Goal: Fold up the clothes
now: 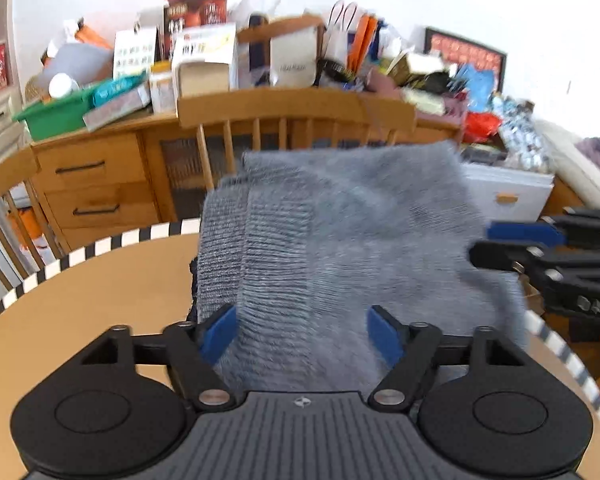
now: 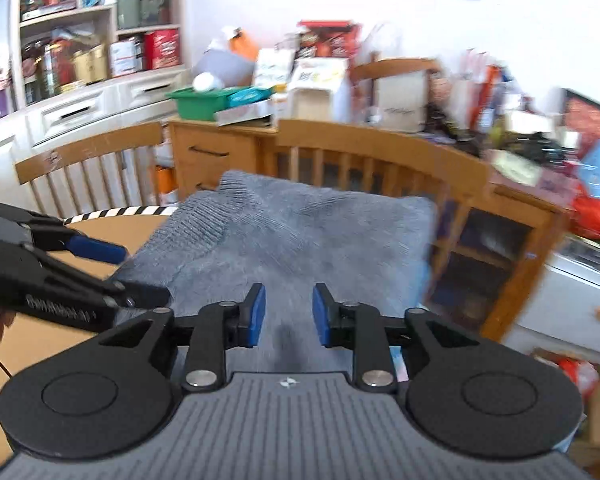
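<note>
A grey knit (image 1: 332, 240) lies folded on the round surface (image 1: 100, 292), its far edge reaching over the striped rim (image 1: 112, 240) toward a wooden chair (image 1: 296, 108); the left tongs (image 1: 302, 336) stand wide over its near edge, cloth between the 2 blue pads (image 1: 220, 332) but not pinched; the right tongs (image 2: 289, 316) stand narrower above the knit's right part, pads apart, nothing gripped; a cluttered sideboard (image 1: 96, 184) stands behind.
</note>
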Tool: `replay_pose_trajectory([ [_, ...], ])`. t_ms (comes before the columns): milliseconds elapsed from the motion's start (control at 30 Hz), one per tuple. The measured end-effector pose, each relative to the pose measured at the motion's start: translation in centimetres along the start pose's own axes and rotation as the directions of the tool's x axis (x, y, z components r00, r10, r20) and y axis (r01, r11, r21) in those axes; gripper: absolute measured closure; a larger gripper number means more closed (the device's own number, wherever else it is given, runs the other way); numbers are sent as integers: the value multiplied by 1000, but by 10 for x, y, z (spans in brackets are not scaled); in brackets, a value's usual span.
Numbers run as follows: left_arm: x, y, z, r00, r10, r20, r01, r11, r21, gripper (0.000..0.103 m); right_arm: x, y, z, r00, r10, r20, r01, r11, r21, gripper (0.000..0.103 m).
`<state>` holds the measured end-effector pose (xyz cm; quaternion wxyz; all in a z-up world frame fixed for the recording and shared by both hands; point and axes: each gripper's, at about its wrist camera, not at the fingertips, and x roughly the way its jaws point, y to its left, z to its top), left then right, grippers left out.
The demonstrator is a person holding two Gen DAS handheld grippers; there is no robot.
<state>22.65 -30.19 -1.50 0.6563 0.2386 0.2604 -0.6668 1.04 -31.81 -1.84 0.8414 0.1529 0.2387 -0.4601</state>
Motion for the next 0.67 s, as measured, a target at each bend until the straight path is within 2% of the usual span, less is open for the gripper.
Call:
replay_pose_trajectory([
  [67, -19, -8, -6, 1000, -23, 21, 24, 1000, -11, 16, -25, 3, -14, 1000, -16, 0, 16, 999, 48, 58],
  [100, -25, -13, -9, 999, -30, 17, 30, 999, -14, 13, -35, 4, -21, 1000, -22, 0, 22, 997, 73, 52],
  [167, -35, -24, -16, 1000, -31, 8, 31, 1000, 3, 5, -51, 8, -33, 999, -35, -9, 36, 992, 124, 46],
  [233, -42, -34, -23, 1000, -25, -2, 25, 999, 27, 3, -55, 11, -40, 999, -40, -19, 42, 987, 154, 42],
  [267, -44, -37, -27, 1000, -20, -8, 20, 999, 35, 1, -56, 12, -43, 999, -39, -23, 43, 986, 163, 35],
  [333, -48, -43, -33, 1000, -10, -19, 11, 999, 48, 1, -57, 15, -45, 999, -42, -24, 45, 985, 166, 33],
  [400, -50, -43, -39, 1000, -2, -24, 3, 999, 43, 0, -57, 19, -44, 999, -43, -27, 47, 986, 159, 25],
  [667, -58, -35, -47, 1000, 6, 4, -6, 1000, -29, 0, -62, 28, -41, 999, -43, -31, 47, 988, 150, 21],
])
